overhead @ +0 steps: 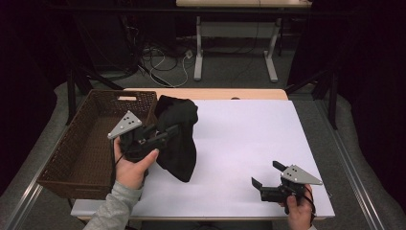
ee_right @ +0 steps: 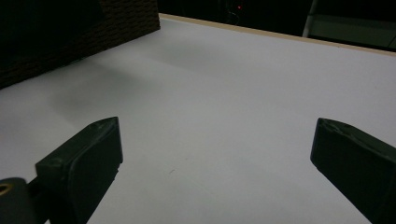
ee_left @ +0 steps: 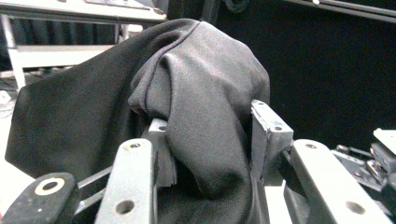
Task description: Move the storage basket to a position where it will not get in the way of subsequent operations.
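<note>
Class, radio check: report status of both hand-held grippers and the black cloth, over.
Left hand-held gripper shut on black cloth, cloth hanging beside wicker basket. Right hand-held gripper open, nothing between jaws, over white table. Nothing in the way.

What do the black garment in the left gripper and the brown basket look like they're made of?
Black garment: looks like soft, matte woven or knit fabric; fine weave, a seam and limp folds show. Basket: seems woven wicker or rattan, dark brown; plaited texture on its walls, possibly synthetic.

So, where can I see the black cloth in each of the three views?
High view: black cloth left of centre, hanging from the left gripper beside the wicker basket.
Left gripper view: centre, clamped between the jaws.
Right gripper view: cannot tell; top left is dark.
Shared landmark: the basket.
</note>
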